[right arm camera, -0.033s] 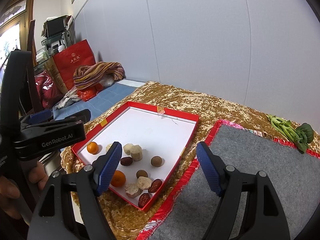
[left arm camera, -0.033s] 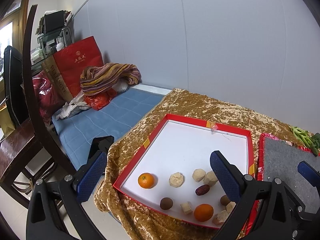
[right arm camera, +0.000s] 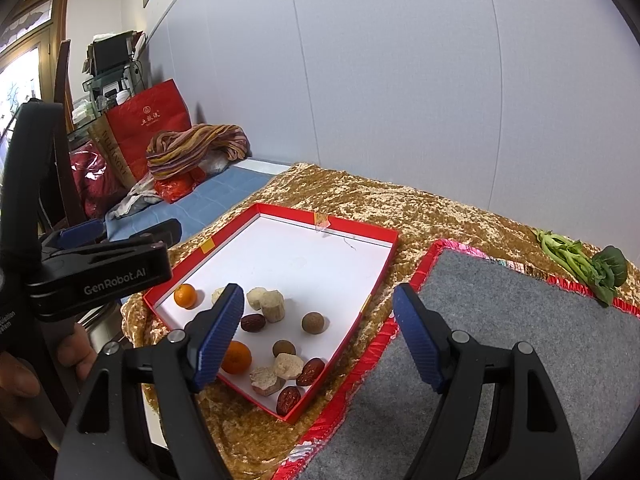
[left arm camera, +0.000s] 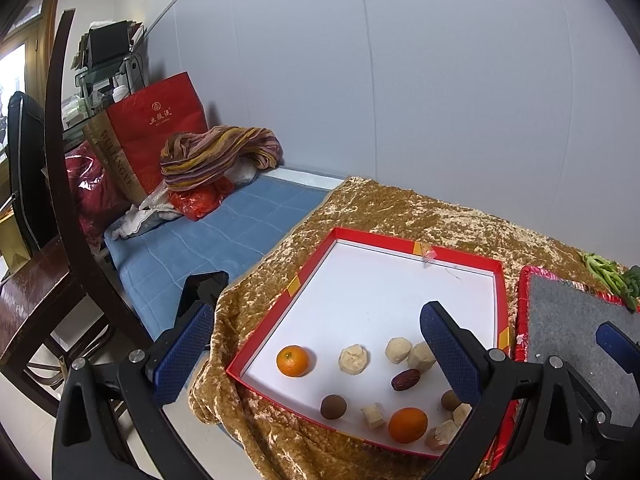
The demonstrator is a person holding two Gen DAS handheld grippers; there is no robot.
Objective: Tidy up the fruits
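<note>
Left gripper (left arm camera: 316,354) is held above the near-left corner of the red tray (left arm camera: 460,261), pointed forward and down, jaws spread wide, nothing held. Its blue pads (left arm camera: 182,354) frame the tray's near end. In the right wrist view the left gripper (right arm camera: 100,264) is seen from the side at the left edge, body level, gripped by a hand (right arm camera: 24,376) whose fingers curl around the handle low at the frame edge.

Right gripper (right arm camera: 320,334) is held over the seam between tray (right arm camera: 280,210) and grey mat (right arm camera: 520,340), angled down, jaws wide, empty. One blue pad (right arm camera: 220,336) overlaps the tray's near side, the other sits over the mat's red border.

Fruits are all inside the tray, bunched at its near end; far half is bare white. Small orange (left arm camera: 293,360) lies near the left wall; a larger orange (left arm camera: 407,425) lies at the near wall. A red date (left arm camera: 405,380) lies between pale peeled chunks (left arm camera: 354,359). A brown round fruit (left arm camera: 333,406) lies near the front edge. In the right view two more dates (right arm camera: 310,371) are seen at the near-right corner, and a brown fruit (right arm camera: 313,323) sits apart toward the middle.

Tray and mat rest on a gold cloth (left arm camera: 400,208) covering the surface. Green leafy vegetable (right arm camera: 588,266) lies at the mat's far-right edge. A blue bed (left arm camera: 224,236) with a striped cloth (left arm camera: 216,156) and red bag (left arm camera: 160,128) is seen left.
</note>
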